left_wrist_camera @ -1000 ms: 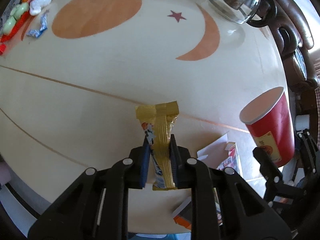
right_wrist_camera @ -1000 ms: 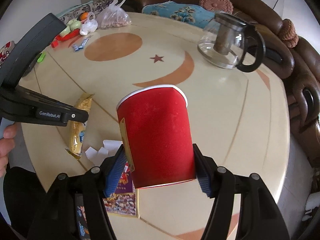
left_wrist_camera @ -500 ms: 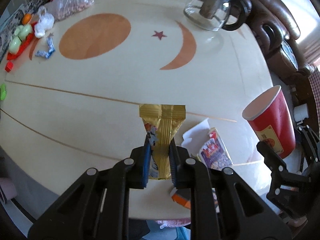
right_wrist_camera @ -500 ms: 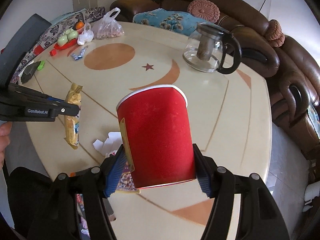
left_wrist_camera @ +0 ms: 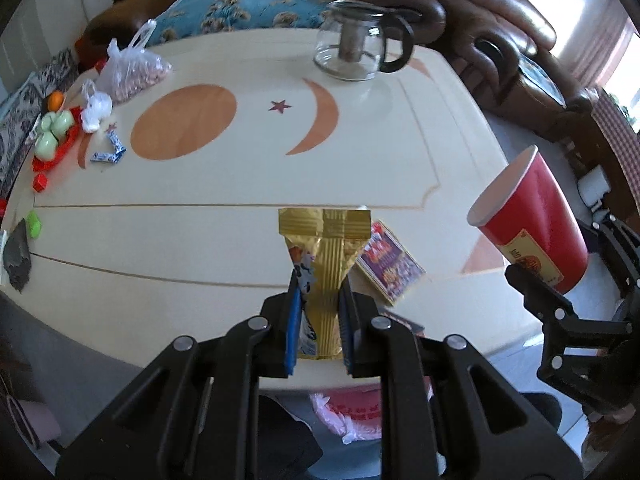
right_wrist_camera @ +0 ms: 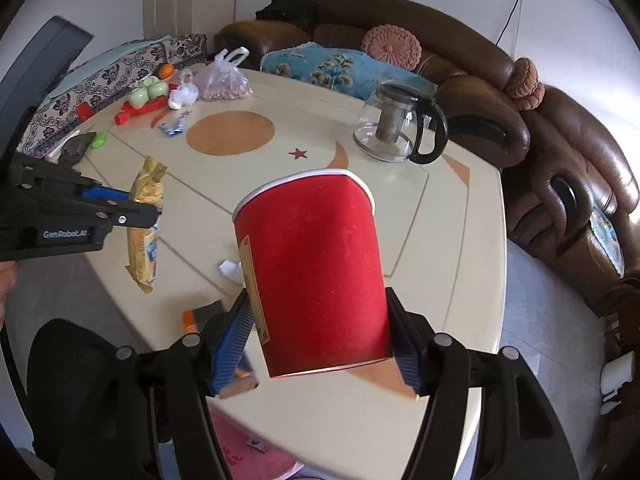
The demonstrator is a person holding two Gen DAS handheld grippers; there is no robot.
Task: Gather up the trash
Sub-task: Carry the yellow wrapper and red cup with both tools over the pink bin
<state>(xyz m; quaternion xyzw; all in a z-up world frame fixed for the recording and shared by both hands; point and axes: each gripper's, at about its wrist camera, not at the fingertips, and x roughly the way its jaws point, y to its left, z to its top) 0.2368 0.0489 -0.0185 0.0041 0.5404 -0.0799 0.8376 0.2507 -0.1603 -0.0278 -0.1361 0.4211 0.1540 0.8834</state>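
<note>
The bench (left_wrist_camera: 248, 184) is a cream top with rounded edges, inlaid with an orange disc (left_wrist_camera: 183, 121), a small dark red star (left_wrist_camera: 280, 105) and an orange crescent (left_wrist_camera: 320, 118), and crossed by thin brown lines. A brown leather sofa (right_wrist_camera: 568, 184) wraps around its far side, with a blue flowered cushion (right_wrist_camera: 340, 66) and a round pink knitted cushion (right_wrist_camera: 391, 46) on it; pale walls rise behind.

At the far edge stands a glass teapot (left_wrist_camera: 354, 50) with a black handle. Toward the left corner lie a clear plastic bag (left_wrist_camera: 134, 70) of something brownish, a small knotted white bag (left_wrist_camera: 95, 109), green round pieces on a red tray (left_wrist_camera: 52, 138), an orange fruit (left_wrist_camera: 55, 99) and a blue-and-white wrapper (left_wrist_camera: 110, 152). Near the front edge a purple printed box (left_wrist_camera: 390, 266) lies flat, with a scrap of white paper (right_wrist_camera: 229, 269) just beside it. Below the bench edge is something pink on the floor (left_wrist_camera: 348, 412), possibly a bag; the view there is too poor to be sure.

The left hand-held gripper (left_wrist_camera: 318, 332) is clamped tight on a gold snack wrapper (left_wrist_camera: 326, 256), which is lifted clear above the bench and sticks up past the fingers. The right hand-held gripper (right_wrist_camera: 320, 338) grips a red paper cup (right_wrist_camera: 316, 268) at its lower sides, mouth tilted away, held over the bench's front right part and hiding the bench behind it.
</note>
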